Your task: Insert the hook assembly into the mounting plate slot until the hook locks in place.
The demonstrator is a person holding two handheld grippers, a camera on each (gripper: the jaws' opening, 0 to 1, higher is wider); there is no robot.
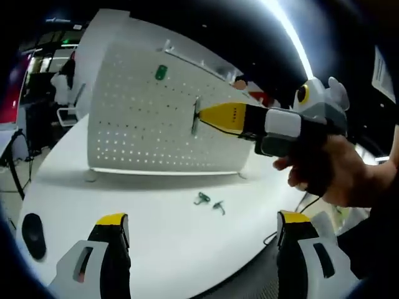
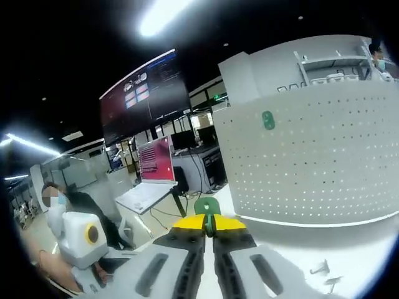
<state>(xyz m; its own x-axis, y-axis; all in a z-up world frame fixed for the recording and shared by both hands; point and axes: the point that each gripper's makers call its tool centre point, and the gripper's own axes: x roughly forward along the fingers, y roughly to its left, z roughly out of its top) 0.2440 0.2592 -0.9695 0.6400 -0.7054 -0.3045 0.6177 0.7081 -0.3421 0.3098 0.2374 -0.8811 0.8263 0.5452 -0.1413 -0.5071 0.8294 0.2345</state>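
The white perforated mounting plate [image 1: 143, 124] stands upright on the white table [image 1: 168, 230]; the right gripper view has the plate [image 2: 318, 156] on its right side. One green hook [image 1: 161, 72] hangs high on it, also visible as a green hook [image 2: 268, 119]. My right gripper [image 2: 209, 219] is shut on another green hook assembly [image 2: 206, 205]. In the left gripper view the right gripper [image 1: 202, 116] holds that hook [image 1: 196, 118] against the plate's face; contact is unclear. My left gripper [image 1: 202, 218] hangs wide open over the table, nothing between its jaws.
Two loose hooks [image 1: 209, 202] lie on the table in front of the plate, seen again as small hooks [image 2: 324, 271]. A black mouse [image 1: 32, 235] sits at the table's left edge. A laptop [image 2: 146, 193], desks, screens and a seated person [image 2: 53, 205] are beyond.
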